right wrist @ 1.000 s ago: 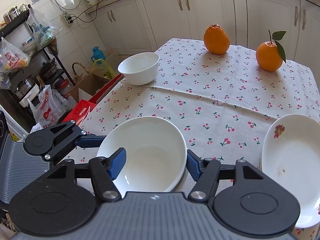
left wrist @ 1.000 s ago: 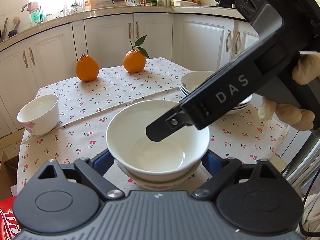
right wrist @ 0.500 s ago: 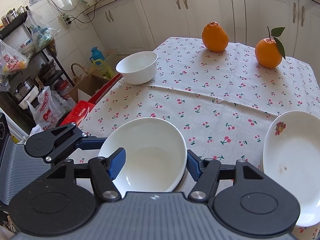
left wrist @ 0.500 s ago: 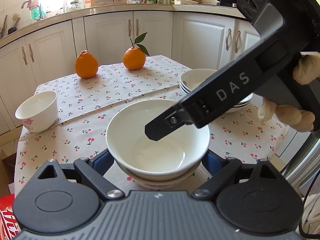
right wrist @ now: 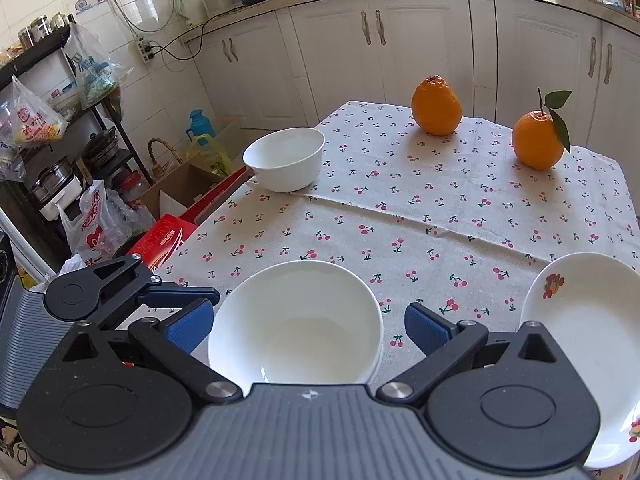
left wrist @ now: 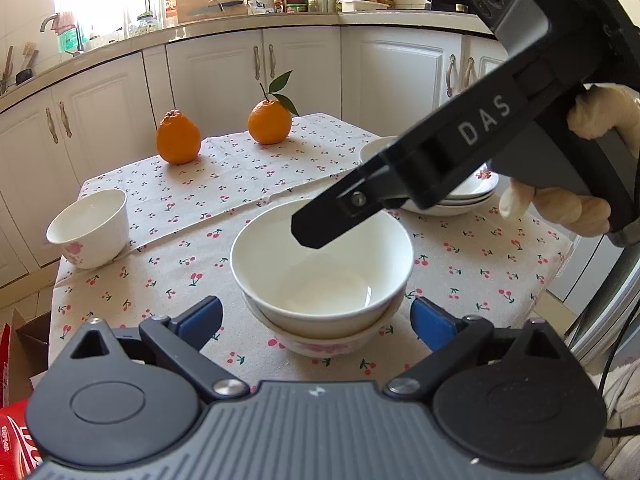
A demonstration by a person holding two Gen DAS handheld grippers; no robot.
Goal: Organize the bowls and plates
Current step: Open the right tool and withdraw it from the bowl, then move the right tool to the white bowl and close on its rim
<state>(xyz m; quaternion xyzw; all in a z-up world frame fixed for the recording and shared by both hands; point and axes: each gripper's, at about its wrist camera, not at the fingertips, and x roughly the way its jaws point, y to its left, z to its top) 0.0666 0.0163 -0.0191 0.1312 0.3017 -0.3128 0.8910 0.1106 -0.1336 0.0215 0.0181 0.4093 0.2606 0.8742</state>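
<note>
left wrist view: the left gripper [left wrist: 316,318] stands wide open, blue pads either side of a nested pair of glossy white ceramic bowls [left wrist: 322,270] on the cherry-print tablecloth [left wrist: 240,184], gripping neither. the right gripper's black finger [left wrist: 320,228] hangs over the upper bowl; its opening cannot be judged here. a single small white bowl with pink flower print [left wrist: 89,234] sits apart near the left edge; a stack of white plates [left wrist: 460,196] lies behind the right gripper.

right wrist view: the right gripper [right wrist: 308,326] is wide open, holding nothing, astride the nested bowls [right wrist: 294,324]. the single bowl [right wrist: 285,164] stands well apart; a white plate with fruit motif [right wrist: 580,320] lies to the right.

judgement: glazed ware is stiff, brittle and slippery; best gripped across the rim wall.
</note>
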